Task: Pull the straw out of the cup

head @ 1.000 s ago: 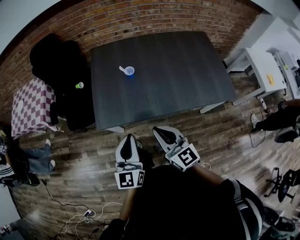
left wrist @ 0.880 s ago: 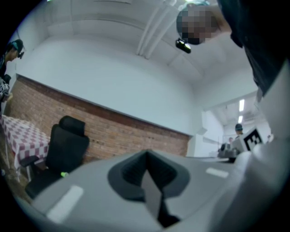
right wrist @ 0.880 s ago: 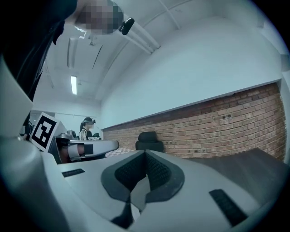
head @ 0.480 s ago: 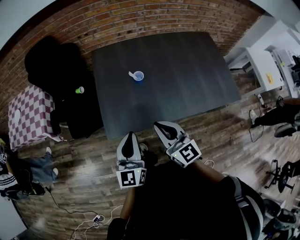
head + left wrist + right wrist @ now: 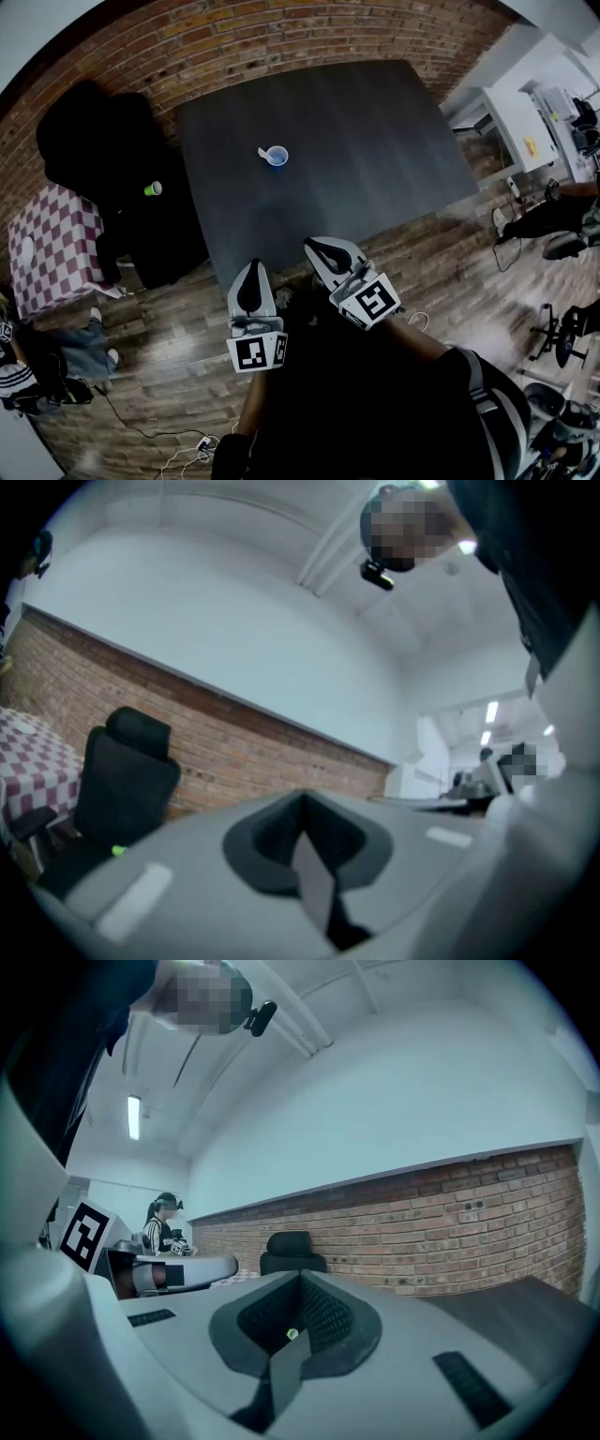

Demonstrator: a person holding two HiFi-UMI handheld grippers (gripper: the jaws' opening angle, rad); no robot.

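A small blue cup (image 5: 278, 157) stands on the dark table (image 5: 375, 141), left of its middle, with a white straw (image 5: 265, 151) leaning out to the left. Both grippers hover side by side over the wooden floor at the table's near edge, far short of the cup. My left gripper (image 5: 251, 266) is shut with nothing in it, and its jaws meet in the left gripper view (image 5: 302, 803). My right gripper (image 5: 315, 246) is shut and empty too, as the right gripper view (image 5: 300, 1283) confirms. Neither gripper view shows the cup.
A black office chair (image 5: 94, 141) and a green cup (image 5: 152, 188) sit left of the table, beside a checkered table (image 5: 47, 248). A brick wall (image 5: 281, 37) runs behind. White desks (image 5: 530, 112) stand at the right. Cables (image 5: 187, 450) lie on the floor.
Both grippers have moved forward over the floor to the table's near edge, still shut. The table and cup now sit slightly nearer in the head view.
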